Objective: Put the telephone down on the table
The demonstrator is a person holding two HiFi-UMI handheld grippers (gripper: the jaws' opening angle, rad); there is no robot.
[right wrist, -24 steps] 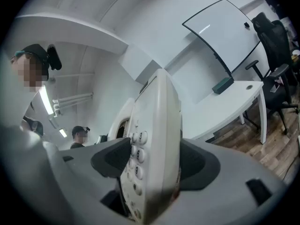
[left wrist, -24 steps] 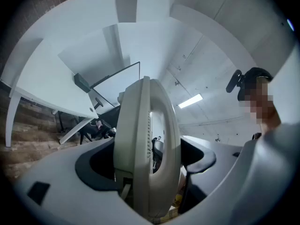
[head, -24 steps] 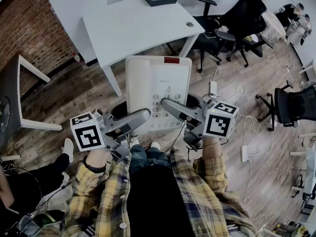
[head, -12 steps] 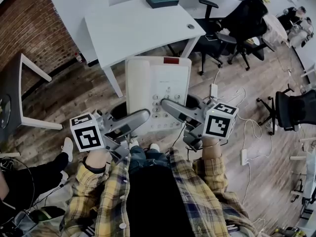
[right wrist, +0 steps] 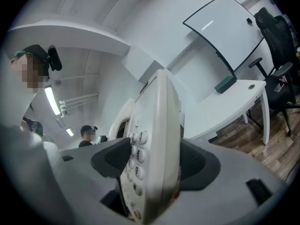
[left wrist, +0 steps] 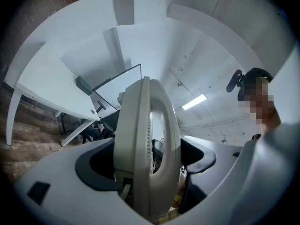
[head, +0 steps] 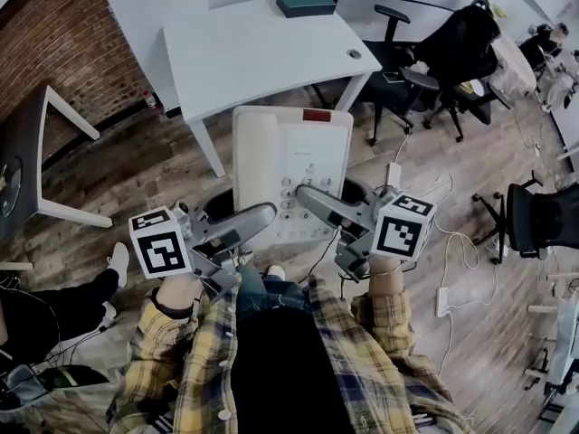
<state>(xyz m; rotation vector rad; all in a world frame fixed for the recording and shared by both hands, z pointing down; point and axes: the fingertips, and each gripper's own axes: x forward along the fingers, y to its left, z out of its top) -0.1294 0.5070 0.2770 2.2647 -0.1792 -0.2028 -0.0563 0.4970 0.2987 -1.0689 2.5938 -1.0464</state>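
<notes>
Currently the step in hand is the carry. The telephone [head: 291, 174] hangs in the air between my two tongs, over the wooden floor [head: 145, 165] and short of the white bench [head: 244, 52]. It is not yet over the bench top.

State of the tongs:
- Left tongs [head: 261, 218]: pinching the telephone at its near left, on the handset side.
- Right tongs [head: 312, 202]: pinching the telephone at its near right, on the keypad side.

Next move, as I judge it: I carry the telephone forward until it is over the bare part of the bench, well apart from the green box [head: 306, 4] at the far edge. I lower it level until its underside rests on the top. I then spread both tongs and draw them back. If one pair of tongs lets go first, the body may tip.

What each view adds:
- Head view: shows the telephone's keypad face and where the bench lies ahead. It does not show the grip itself.
- Left gripper view: shows the telephone edge-on [left wrist: 147, 144], clamped between both jaws.
- Right gripper view: shows the number keys [right wrist: 136, 153] against one jaw, and the bench [right wrist: 225, 107] beyond with the green box on it.
</notes>
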